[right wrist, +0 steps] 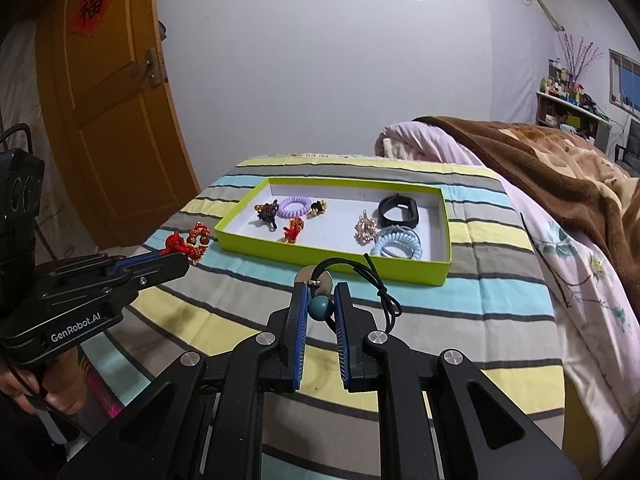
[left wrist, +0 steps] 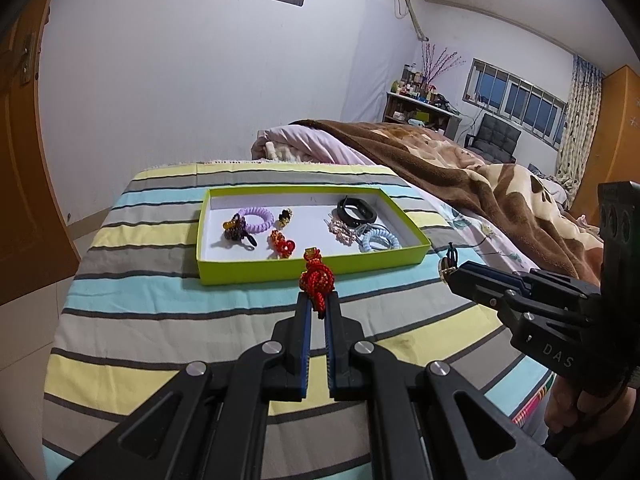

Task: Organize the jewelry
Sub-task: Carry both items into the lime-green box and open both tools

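Note:
A green tray (left wrist: 312, 270) (right wrist: 248, 242) with a white floor lies on the striped bedspread. It holds a purple coil hair tie (left wrist: 256, 219), a black band (left wrist: 356, 210), a blue coil tie (left wrist: 378, 240) and other small ornaments. My left gripper (left wrist: 318, 298) (right wrist: 186, 258) is shut on a red knotted cord bracelet (left wrist: 317, 280) (right wrist: 188, 245), held just short of the tray's near wall. My right gripper (right wrist: 320, 292) (left wrist: 450, 274) is shut on a black cord pendant with a round metal disc (right wrist: 324, 278) and a teal bead (right wrist: 320, 308), near the tray's right corner.
A brown blanket (left wrist: 460, 160) and pink quilt (right wrist: 432, 140) are heaped on the bed at the right. An orange door (right wrist: 108, 120) stands at the left. A shelf of bottles (left wrist: 420, 96) is far back.

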Demonstrator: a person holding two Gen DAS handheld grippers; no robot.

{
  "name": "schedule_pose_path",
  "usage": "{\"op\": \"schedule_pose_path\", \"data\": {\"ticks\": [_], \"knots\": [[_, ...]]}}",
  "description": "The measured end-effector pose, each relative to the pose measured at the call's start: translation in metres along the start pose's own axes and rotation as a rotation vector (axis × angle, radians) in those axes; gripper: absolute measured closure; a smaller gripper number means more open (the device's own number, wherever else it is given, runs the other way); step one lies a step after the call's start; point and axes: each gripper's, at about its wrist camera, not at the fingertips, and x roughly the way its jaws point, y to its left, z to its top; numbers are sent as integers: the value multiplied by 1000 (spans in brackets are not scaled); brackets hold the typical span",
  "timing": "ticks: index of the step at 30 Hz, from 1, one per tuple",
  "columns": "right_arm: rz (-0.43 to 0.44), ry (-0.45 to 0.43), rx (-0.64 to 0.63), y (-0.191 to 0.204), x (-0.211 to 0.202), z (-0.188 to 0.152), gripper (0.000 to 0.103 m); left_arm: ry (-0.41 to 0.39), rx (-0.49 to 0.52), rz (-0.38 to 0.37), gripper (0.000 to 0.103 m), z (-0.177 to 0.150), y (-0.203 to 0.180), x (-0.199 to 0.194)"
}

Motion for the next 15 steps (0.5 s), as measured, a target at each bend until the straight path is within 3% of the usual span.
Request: {"op": "schedule_pose_path", "data": {"ticks": [15], "knots": [[-18, -11, -21, -13, 27, 29, 90, -14, 2, 42, 96, 28, 18, 27]]}}
